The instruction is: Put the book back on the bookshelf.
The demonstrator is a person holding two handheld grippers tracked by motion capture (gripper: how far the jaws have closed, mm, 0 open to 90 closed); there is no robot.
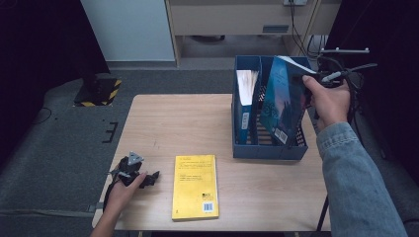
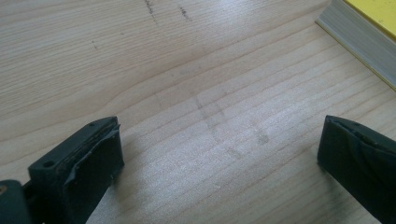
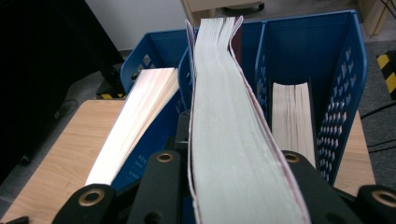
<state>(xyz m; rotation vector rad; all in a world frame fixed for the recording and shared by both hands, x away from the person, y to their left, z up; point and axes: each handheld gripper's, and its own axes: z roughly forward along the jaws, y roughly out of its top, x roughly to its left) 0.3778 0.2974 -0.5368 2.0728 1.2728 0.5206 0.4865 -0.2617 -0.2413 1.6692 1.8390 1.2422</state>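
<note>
A yellow book [image 1: 195, 186] lies flat on the wooden table [image 1: 178, 123] near its front edge; its corner [image 2: 369, 28] is at the top right of the left gripper view. Just left of it my left gripper [image 1: 148, 178] rests on the table, its jaws wide apart [image 2: 219, 144] with bare wood between them. At the right, my right gripper [image 1: 307, 84] is shut on a dark teal book [image 1: 280, 103], held tilted in the blue file organizer [image 1: 269, 150]. In the right gripper view the jaws [image 3: 233, 186] clamp that book's page edge [image 3: 224, 93].
A blue-covered book [image 1: 245, 106] stands in the organizer's left compartment. In the right gripper view two other books [image 3: 135, 121] [image 3: 292, 121] stand in compartments on either side of the held one. Cables trail behind the organizer [image 1: 341, 71].
</note>
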